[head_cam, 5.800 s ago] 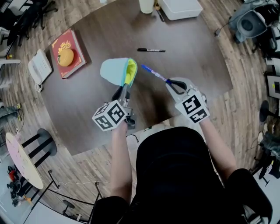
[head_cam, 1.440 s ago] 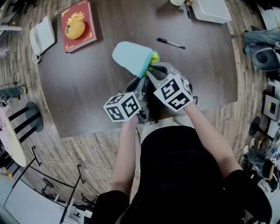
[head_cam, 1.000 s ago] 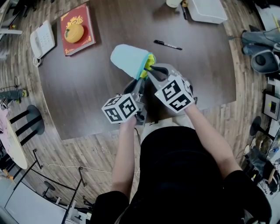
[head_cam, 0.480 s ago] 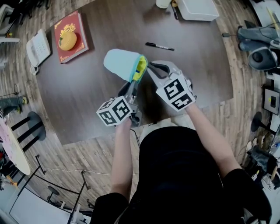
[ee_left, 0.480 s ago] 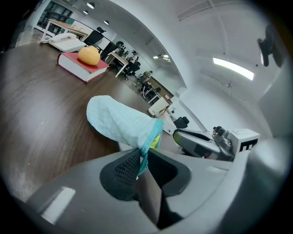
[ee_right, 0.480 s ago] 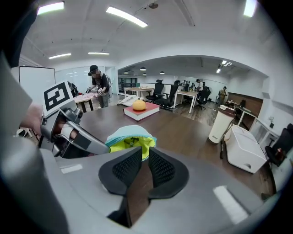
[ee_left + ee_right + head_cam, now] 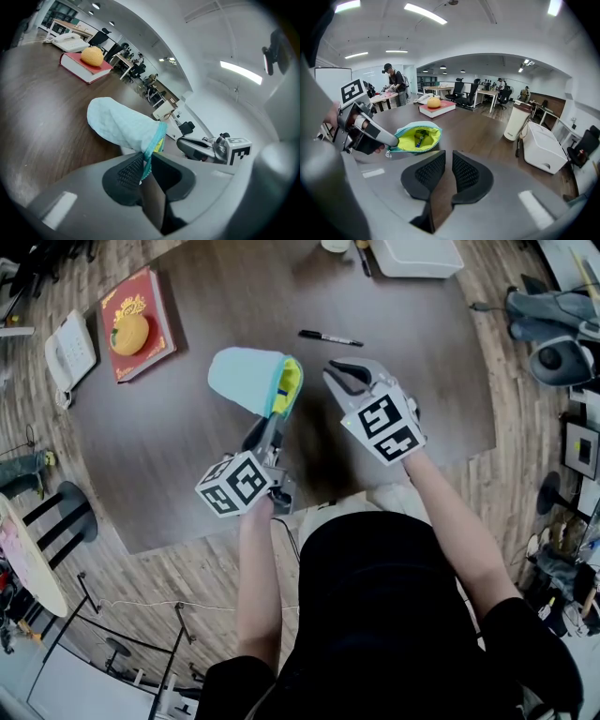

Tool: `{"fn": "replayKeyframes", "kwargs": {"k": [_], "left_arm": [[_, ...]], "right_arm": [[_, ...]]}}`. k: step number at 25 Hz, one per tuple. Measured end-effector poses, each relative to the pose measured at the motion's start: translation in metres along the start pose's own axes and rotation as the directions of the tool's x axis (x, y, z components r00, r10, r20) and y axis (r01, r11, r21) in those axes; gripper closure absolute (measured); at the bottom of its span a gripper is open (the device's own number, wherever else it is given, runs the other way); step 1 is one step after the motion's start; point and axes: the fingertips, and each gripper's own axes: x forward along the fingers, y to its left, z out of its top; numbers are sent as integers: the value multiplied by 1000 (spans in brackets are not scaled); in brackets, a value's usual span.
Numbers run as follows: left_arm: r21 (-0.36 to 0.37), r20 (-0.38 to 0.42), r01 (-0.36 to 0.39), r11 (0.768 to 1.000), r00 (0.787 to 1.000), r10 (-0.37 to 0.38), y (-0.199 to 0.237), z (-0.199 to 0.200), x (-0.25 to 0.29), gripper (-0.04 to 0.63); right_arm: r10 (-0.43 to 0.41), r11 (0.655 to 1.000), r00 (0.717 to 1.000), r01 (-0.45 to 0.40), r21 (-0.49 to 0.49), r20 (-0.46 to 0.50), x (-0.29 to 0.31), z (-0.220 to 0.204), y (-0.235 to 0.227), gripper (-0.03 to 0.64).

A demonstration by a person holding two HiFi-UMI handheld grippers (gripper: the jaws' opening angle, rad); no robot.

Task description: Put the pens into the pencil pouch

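Left gripper (image 7: 266, 426) pinches the pouch (image 7: 242, 381) rim; right gripper (image 7: 345, 374) hovers alongside.

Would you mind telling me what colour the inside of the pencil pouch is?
The pouch lining is bright yellow-green, clearest in the right gripper view.

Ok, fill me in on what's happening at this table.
A person holds a gripper in each hand. The left gripper clamps the rim of a light blue pouch, so its mouth gapes open over the table. A pen lies inside it. The right gripper is empty, jaws slightly apart, just beside the pouch's opening. One black pen lies on the table farther off, not yet packed.
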Motion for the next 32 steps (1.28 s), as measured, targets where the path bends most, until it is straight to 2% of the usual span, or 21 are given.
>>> {"fn": "replayKeyframes", "kwargs": {"k": [12,32], "left_arm": [[-18,-3,-19,1000,1000,19,-3,1,10,548],[-61,-38,-75,995,997,73,8,-8,23,548]], "right_arm": [[-16,1000,997,17,13,-72,12,-34,-43,571],[12,1000,985,-14,-9,-169,52,-76,-80,571]]}}
